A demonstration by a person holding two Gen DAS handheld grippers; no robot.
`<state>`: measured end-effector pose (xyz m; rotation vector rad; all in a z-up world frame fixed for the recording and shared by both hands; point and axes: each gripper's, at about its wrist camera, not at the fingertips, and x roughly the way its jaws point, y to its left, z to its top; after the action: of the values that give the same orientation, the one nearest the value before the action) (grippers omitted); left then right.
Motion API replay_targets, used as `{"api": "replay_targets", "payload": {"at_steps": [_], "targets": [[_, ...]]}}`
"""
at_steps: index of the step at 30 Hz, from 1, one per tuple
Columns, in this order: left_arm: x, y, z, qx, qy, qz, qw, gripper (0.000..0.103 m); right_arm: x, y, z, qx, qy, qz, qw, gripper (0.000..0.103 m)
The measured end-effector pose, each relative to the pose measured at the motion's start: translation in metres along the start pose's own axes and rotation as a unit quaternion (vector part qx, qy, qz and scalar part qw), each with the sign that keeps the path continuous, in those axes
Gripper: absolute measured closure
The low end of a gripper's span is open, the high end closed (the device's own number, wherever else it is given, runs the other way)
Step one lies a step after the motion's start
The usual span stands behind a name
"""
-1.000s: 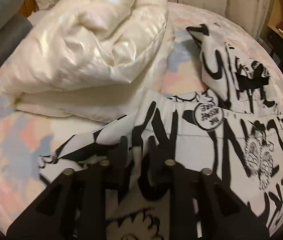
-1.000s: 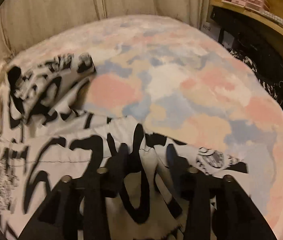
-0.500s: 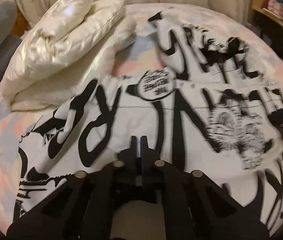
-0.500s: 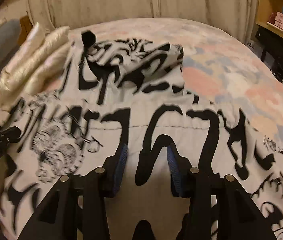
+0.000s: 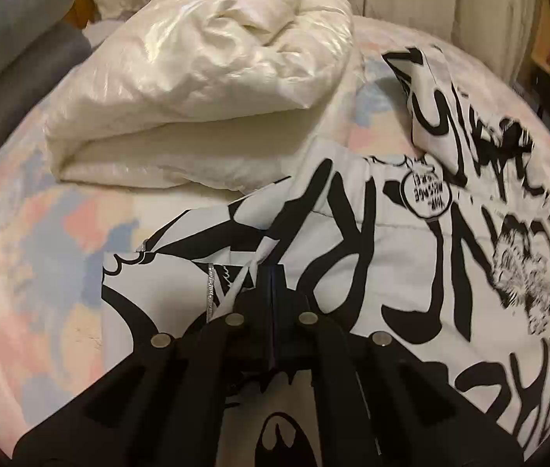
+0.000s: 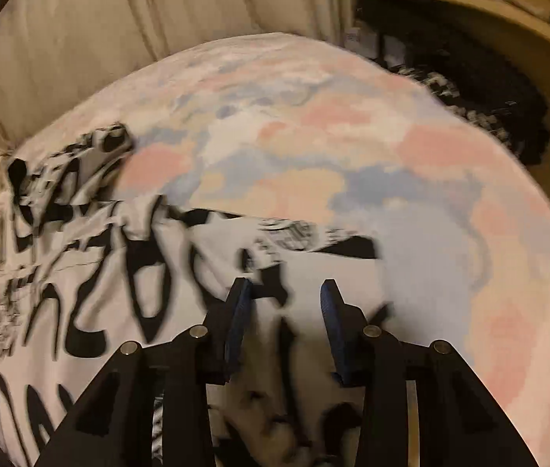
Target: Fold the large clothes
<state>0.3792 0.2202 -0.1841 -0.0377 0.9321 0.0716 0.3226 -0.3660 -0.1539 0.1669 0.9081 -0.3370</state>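
A large white garment with bold black graffiti print [image 5: 411,249] lies spread on the bed, its sleeve lying toward the far end. My left gripper [image 5: 271,272] is shut, its fingers pressed together over the garment's left part near a drawstring; whether cloth is pinched I cannot tell. In the right wrist view the same garment [image 6: 100,272] fills the left and bottom. My right gripper [image 6: 284,288] is open, blue-padded fingers apart, low over the garment's right edge.
A cream puffy duvet [image 5: 205,89] is bundled at the far left of the bed. The pastel patchwork bedsheet [image 6: 352,155] lies bare to the right. A padded headboard [image 6: 158,11] stands behind; a wooden shelf [image 6: 469,11] and dark clothes [image 6: 489,97] stand right.
Both views have swung: the left gripper has dropped toward the garment's left part and stays shut. The right gripper has moved right to the garment's edge and stays open.
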Motion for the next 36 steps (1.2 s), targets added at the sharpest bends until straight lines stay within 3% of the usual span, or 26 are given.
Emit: {"api": "replay_targets", "payload": {"at_steps": [8,10,12,14,20,25,28,30,33,35,36], "targets": [[-0.037,-0.006,-0.007,0.01,0.011,-0.007,0.9999,0.1,-0.052,0.022,0.002,-0.029,-0.015,0.033,0.999,0.066],[-0.052,-0.004,-0.011,0.016,0.012,-0.008,0.9998,0.094,-0.07,0.033,0.0,-0.043,-0.017,0.046,0.998,0.064],[-0.067,-0.002,-0.015,0.013,0.009,-0.012,0.9998,0.078,-0.084,0.046,-0.002,-0.054,-0.018,0.061,0.997,0.062],[-0.087,-0.001,-0.025,0.007,0.001,-0.019,0.9998,0.069,-0.102,0.061,-0.01,-0.066,-0.015,0.077,0.995,0.062],[-0.129,-0.034,-0.071,0.016,0.006,-0.075,0.997,0.069,-0.142,0.126,-0.063,-0.122,0.008,0.149,0.981,0.061],[-0.131,-0.083,-0.108,0.025,0.022,-0.116,0.9927,0.069,-0.154,0.179,-0.115,-0.136,0.032,0.209,0.968,0.061],[-0.123,-0.102,-0.125,0.034,0.028,-0.09,0.9949,0.069,-0.148,0.201,-0.146,-0.161,0.051,0.196,0.966,0.061],[-0.12,-0.105,-0.134,0.05,0.023,-0.051,0.9972,0.069,-0.149,0.199,-0.16,-0.18,0.039,0.167,0.969,0.058],[-0.12,-0.091,-0.142,0.049,0.021,-0.022,0.9984,0.069,-0.144,0.166,-0.166,-0.157,0.036,0.146,0.976,0.04],[-0.121,-0.079,-0.144,0.037,0.023,-0.02,0.9988,0.069,-0.139,0.132,-0.17,-0.138,0.032,0.084,0.986,0.04],[-0.123,-0.073,-0.146,0.033,0.023,-0.013,0.9991,0.069,-0.136,0.119,-0.172,-0.132,0.032,0.072,0.988,0.04]]}}
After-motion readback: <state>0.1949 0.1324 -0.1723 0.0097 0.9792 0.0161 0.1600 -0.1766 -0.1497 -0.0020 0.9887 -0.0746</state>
